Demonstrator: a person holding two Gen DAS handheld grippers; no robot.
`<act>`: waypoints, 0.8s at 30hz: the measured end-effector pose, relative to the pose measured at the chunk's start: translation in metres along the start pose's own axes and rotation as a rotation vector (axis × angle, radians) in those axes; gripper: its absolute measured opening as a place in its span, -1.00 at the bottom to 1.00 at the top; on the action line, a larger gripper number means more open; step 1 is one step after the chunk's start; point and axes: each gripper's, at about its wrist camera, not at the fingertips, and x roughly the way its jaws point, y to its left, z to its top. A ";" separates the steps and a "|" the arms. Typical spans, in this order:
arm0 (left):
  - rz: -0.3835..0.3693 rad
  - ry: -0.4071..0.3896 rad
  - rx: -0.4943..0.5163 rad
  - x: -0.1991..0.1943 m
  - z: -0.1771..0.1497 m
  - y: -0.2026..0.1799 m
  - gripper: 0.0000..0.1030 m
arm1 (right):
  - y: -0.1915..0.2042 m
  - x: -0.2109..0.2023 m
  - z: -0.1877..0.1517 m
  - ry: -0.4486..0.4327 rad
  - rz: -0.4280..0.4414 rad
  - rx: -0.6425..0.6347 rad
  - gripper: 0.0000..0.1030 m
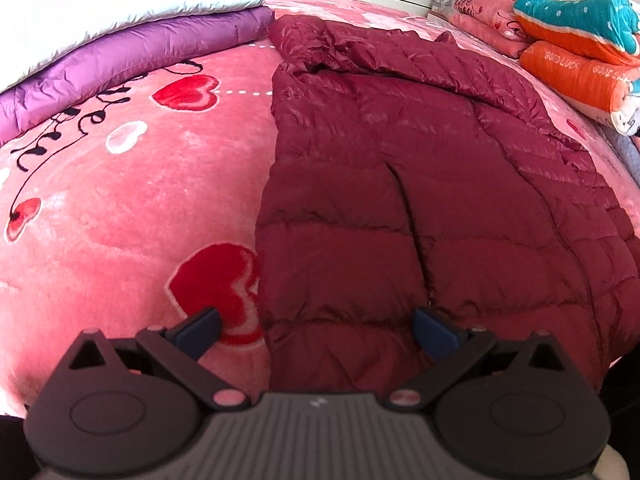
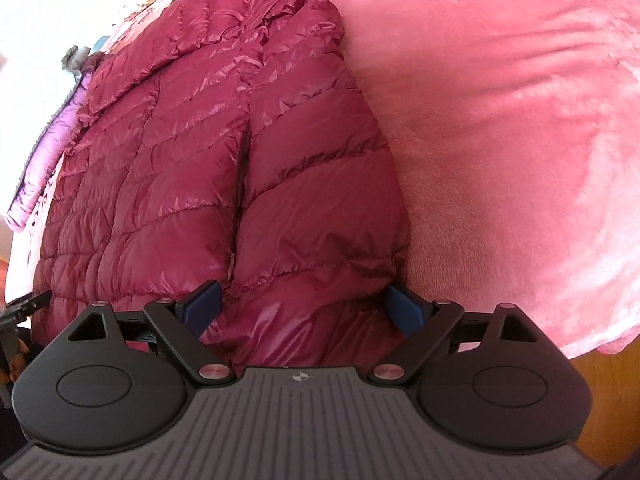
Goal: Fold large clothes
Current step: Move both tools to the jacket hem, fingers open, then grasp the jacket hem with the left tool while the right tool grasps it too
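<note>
A big dark red puffy jacket (image 1: 420,184) lies spread out flat on a bed, on top of a soft pink blanket (image 1: 132,208) with red hearts and black curly writing. The jacket has stitched puffy rows, and a zipper line runs up its middle. Its bottom edge is nearest to both cameras. The left gripper (image 1: 316,326) is at the jacket's bottom left corner, with its blue fingers (image 1: 434,330) spread wide apart. One finger sits over the jacket and the other sits over a red heart on the blanket. Nothing is pinched between them. The right gripper (image 2: 302,306) is at the bottom right corner of the jacket (image 2: 224,152), and its blue fingers (image 2: 204,304) are spread wide too, one on each side of the jacket's edge, not squeezing it. To the right of that corner there is only bare pink blanket (image 2: 500,120). In the left view, a purple quilt (image 1: 132,60) lies folded at the far left of the bed with a white quilt (image 1: 120,0) on top of it. At the far right, an orange and teal bundle (image 1: 580,40) sits beside folded pink bedding (image 1: 488,20).
</note>
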 end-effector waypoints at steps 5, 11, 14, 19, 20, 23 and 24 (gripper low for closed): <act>0.006 0.000 0.012 0.001 0.000 -0.002 0.97 | 0.005 0.002 -0.004 -0.007 -0.011 -0.036 1.00; -0.003 -0.012 0.033 0.000 0.000 -0.005 0.83 | 0.009 0.001 -0.008 -0.021 -0.002 -0.079 1.00; -0.007 -0.017 0.046 0.000 0.001 -0.008 0.75 | 0.011 0.000 -0.008 -0.028 0.002 -0.097 1.00; -0.017 -0.019 0.063 0.001 0.002 -0.012 0.70 | 0.009 0.002 -0.005 -0.021 0.018 -0.090 1.00; -0.019 -0.020 0.060 0.001 0.002 -0.011 0.71 | 0.009 0.002 -0.005 -0.018 0.020 -0.091 1.00; -0.023 -0.018 0.058 0.002 0.002 -0.010 0.74 | 0.008 0.003 -0.003 -0.008 0.025 -0.090 1.00; -0.023 -0.018 0.061 0.002 0.002 -0.011 0.74 | 0.008 0.003 -0.002 -0.006 0.026 -0.091 1.00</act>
